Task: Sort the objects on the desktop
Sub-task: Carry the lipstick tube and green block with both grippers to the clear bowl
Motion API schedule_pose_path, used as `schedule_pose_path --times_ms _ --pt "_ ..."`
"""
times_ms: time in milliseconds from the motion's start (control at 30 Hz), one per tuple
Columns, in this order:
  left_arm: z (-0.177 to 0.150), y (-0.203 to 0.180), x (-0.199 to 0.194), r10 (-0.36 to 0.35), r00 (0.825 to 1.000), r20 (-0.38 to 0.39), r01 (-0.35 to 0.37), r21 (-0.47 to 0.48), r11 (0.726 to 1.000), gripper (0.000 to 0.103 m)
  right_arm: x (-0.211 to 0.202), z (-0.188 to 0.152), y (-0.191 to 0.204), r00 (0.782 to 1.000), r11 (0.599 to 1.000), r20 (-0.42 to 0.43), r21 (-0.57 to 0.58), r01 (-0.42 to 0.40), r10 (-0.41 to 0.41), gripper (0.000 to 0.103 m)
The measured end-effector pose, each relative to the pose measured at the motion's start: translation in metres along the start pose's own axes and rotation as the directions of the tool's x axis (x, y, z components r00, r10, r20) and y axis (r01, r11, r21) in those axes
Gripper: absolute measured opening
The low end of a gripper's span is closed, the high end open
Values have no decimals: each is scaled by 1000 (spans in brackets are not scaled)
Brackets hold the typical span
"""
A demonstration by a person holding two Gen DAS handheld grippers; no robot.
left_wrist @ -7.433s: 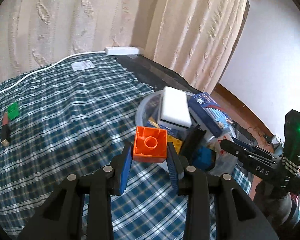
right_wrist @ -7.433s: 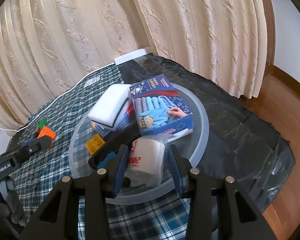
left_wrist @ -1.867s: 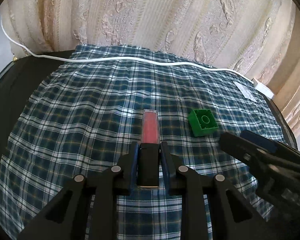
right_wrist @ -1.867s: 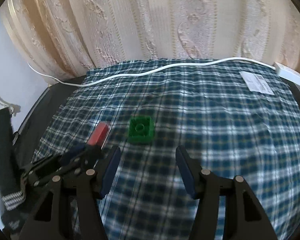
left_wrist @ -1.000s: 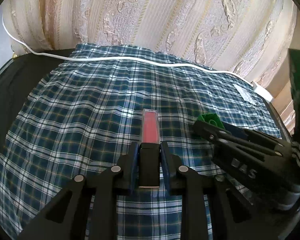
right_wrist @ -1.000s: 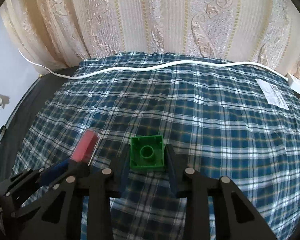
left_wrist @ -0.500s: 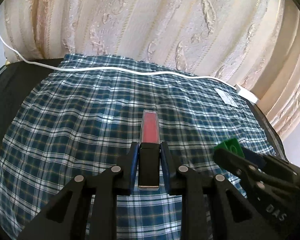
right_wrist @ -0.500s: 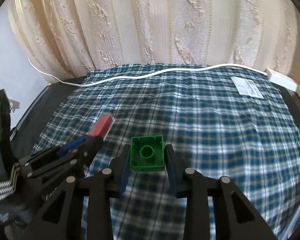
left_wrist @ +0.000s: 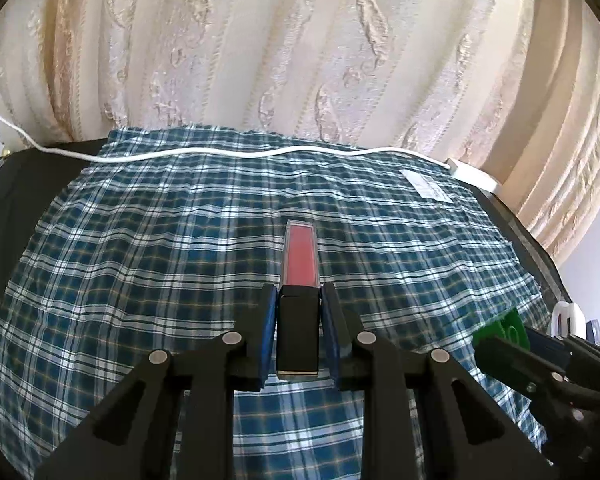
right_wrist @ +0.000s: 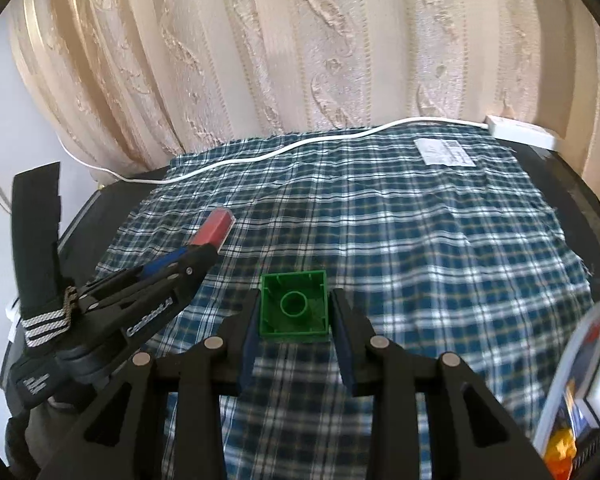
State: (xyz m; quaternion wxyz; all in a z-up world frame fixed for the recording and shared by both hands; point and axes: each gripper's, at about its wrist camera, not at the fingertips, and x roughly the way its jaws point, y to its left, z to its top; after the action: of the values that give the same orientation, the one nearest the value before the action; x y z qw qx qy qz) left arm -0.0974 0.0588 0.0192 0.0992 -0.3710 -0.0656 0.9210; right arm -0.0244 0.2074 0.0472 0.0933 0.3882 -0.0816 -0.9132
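My left gripper [left_wrist: 298, 312] is shut on the black cap end of a lip gloss tube [left_wrist: 299, 258], whose clear red body sticks out forward above the plaid cloth. My right gripper [right_wrist: 293, 312] is shut on a green toy brick [right_wrist: 293, 306], hollow underside facing the camera, held clear of the cloth. In the right wrist view the left gripper [right_wrist: 198, 256] and the lip gloss tube [right_wrist: 213, 230] show at the left. In the left wrist view the right gripper [left_wrist: 496, 340] with the green brick [left_wrist: 504, 328] shows at the lower right.
A blue plaid cloth [left_wrist: 140, 248] covers the dark table. A white cable [left_wrist: 220, 152] runs along its far edge to a white power strip [right_wrist: 520, 130]. A paper label [right_wrist: 444, 152] lies on the cloth. A clear bin [right_wrist: 576, 380] with sorted items is at the right edge. Curtains hang behind.
Both grippers have lifted their objects off the cloth and swung rightward; the bin has come into the right wrist view, and the right gripper has slid to the left wrist view's lower right.
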Motion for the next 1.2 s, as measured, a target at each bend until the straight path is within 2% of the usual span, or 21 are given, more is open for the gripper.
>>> schedule_pose_path --times_ms 767,933,1033,1200 --pt "-13 -58 -28 -90 995 35 84 140 987 24 -65 -31 -30 997 995 51 90 48 -53 37" --pt "-14 -61 -29 -86 996 36 79 154 985 24 -74 -38 -37 996 993 55 106 58 -64 37" --pt "-12 -53 -24 -81 997 15 78 129 989 24 -80 -41 -41 996 991 61 118 61 -69 37" --pt "-13 -42 -7 -99 993 -63 104 81 991 24 -90 -47 -48 995 988 74 144 58 -69 37"
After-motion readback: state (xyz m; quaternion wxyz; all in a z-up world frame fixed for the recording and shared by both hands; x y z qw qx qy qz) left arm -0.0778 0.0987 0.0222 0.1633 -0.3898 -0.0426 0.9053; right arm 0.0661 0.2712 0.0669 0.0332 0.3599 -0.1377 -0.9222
